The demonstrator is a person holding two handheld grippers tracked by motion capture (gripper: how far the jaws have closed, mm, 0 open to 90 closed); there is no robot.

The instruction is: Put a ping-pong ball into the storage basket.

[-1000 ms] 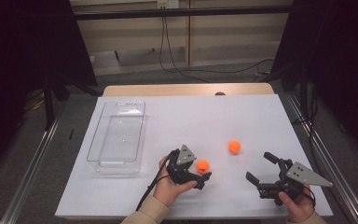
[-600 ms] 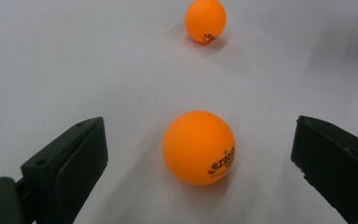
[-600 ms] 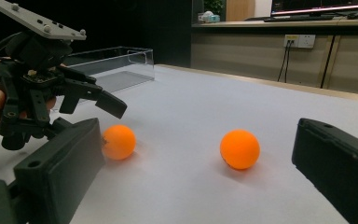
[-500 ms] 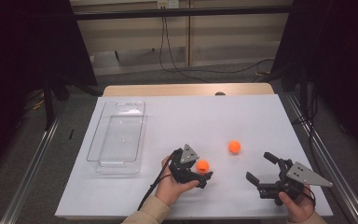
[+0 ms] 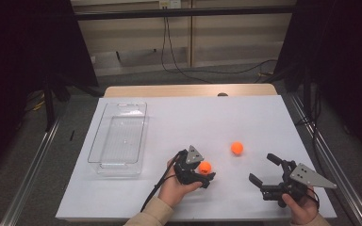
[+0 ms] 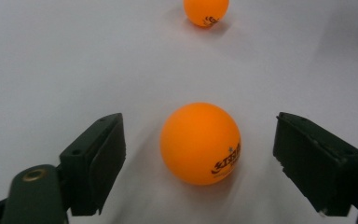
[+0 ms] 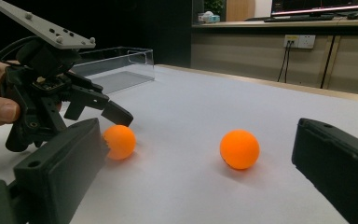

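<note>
orange ball [image 6: 200, 143] between open jaws

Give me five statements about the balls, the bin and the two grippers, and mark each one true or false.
1. The left gripper is open, with the near ball between its fingers. True.
2. The near ball is lifted off the table. False: it rests on the table, and the fingers do not touch it.
3. The clear bin holds a ball. False: the bin is empty, and both balls lie on the table.
4. The right gripper is open and holds nothing. True.
5. The far ball sits between the right gripper's fingers. False: it lies apart on the table, beyond both grippers.
</note>
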